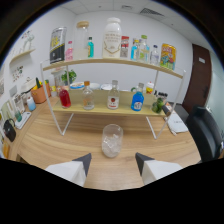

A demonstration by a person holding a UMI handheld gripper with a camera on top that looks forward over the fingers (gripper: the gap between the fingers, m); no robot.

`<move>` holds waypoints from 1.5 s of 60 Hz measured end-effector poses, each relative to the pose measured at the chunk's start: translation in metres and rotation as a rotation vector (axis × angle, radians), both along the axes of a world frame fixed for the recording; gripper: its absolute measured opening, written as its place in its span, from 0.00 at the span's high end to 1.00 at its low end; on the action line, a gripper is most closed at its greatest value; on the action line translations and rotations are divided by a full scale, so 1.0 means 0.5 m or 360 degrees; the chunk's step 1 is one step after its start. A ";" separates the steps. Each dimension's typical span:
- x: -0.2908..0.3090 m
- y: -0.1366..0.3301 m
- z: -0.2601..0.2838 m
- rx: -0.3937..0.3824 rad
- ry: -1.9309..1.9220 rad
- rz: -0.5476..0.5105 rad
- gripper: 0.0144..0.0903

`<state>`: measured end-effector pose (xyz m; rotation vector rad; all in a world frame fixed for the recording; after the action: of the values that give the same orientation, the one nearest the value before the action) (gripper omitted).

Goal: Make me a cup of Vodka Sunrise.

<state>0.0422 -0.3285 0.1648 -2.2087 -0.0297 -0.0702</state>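
Observation:
A clear glass (112,140) with ice in it stands on the wooden table (60,142), just ahead of my gripper (112,162) and in line with the gap between the fingers. The fingers (83,161) are apart, nothing between them: open. Beyond the glass, a two-tier wire shelf (107,107) holds bottles on its lower board: a red-liquid bottle (65,96), an orange-liquid bottle (88,97), a clear bottle with a red label (113,97) and a blue-liquid bottle (137,99).
The top board (115,62) carries several more bottles, cans and a large white jar (112,38). A terracotta pot (38,93) and small items stand left of the shelf. A black chair (206,131) and papers (176,122) lie to the right.

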 end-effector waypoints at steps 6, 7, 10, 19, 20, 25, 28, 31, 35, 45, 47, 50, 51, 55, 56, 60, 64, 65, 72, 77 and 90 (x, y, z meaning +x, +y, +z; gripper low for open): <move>-0.004 -0.003 -0.002 -0.0001 0.0007 -0.0007 0.07; -0.005 -0.004 -0.002 -0.0002 0.0009 -0.0006 0.08; -0.011 -0.006 -0.002 -0.0005 0.0011 -0.0002 0.08; -0.039 -0.034 -0.006 0.0007 0.0010 0.0004 0.07; -0.043 -0.040 -0.007 0.0007 0.0014 0.0004 0.08; -0.074 -0.060 -0.009 0.0033 0.0045 -0.0002 0.07; -0.100 -0.064 -0.007 0.0060 0.0057 0.0021 0.09; -0.131 -0.062 0.000 0.0100 0.0068 0.0047 0.09; -0.179 -0.049 0.008 0.0144 0.0099 0.0091 0.09; -0.278 0.030 0.046 0.0320 0.0189 0.0149 0.08; -0.297 0.052 0.056 0.0364 0.0206 0.0155 0.08; -0.317 0.087 0.067 0.0416 0.0214 0.0168 0.08; -0.321 0.099 0.069 0.0430 0.0211 0.0168 0.08; -0.335 0.148 0.080 0.0478 0.0197 0.0158 0.08; -0.337 0.160 0.083 0.0488 0.0193 0.0154 0.08; -0.346 0.202 0.095 0.0515 0.0174 0.0128 0.08; -0.352 0.252 0.091 0.0537 0.0174 0.0121 0.08; -0.354 0.260 0.090 0.0540 0.0171 0.0120 0.08; -0.352 0.321 0.087 0.0546 0.0125 0.0103 0.09; -0.357 0.355 0.078 0.0539 0.0142 0.0087 0.09; -0.366 0.416 0.067 0.0536 0.0123 0.0070 0.35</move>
<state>-0.1407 -0.1206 0.1982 -1.8715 -0.0216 0.0331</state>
